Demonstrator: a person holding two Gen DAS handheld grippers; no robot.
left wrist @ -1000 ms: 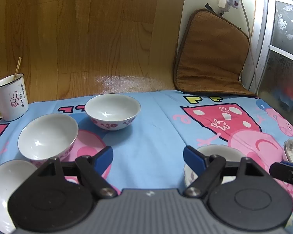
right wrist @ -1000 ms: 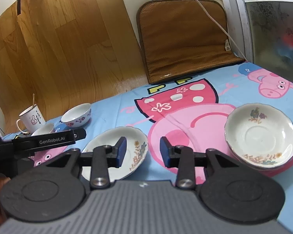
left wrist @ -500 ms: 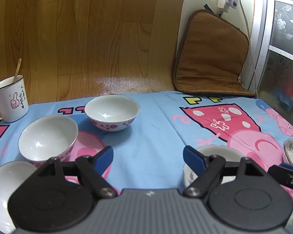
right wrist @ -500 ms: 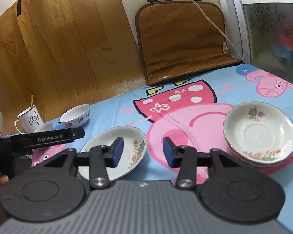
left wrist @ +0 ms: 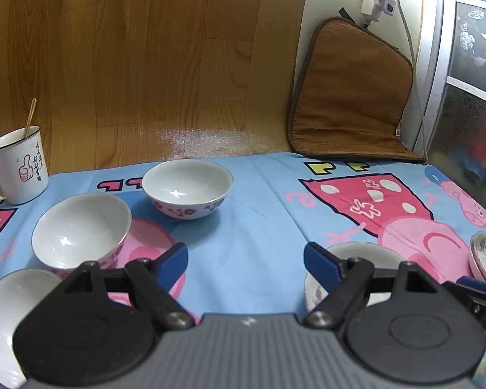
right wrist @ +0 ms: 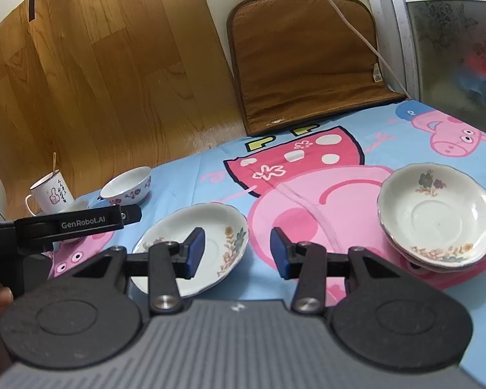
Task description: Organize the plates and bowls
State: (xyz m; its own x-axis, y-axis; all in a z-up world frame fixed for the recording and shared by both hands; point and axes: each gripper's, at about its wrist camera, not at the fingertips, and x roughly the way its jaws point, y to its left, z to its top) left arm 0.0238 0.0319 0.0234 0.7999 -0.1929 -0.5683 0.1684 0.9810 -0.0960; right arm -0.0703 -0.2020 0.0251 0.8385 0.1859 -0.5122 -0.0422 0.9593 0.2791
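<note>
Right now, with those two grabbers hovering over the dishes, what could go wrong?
The right hand-held gripper is open beside the single floral plate; a shallow pinch on its thin rim might slip. The two stacked plates may shift if another lands off-centre. The left hand-held gripper hangs close to the near bowl and could knock it.

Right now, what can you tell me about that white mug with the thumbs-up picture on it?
The mug stands upright at the far left of the blue cartoon cloth, close to the wood-look panel behind. It is white, likely enamel, with a dark rim, a pink thumbs-up drawing, dark writing beside it and a loop handle on its left. A thin stick leans out of it. Its contents are hidden. Neither pair of tongs touches it; the nearest bowl sits apart.
</note>
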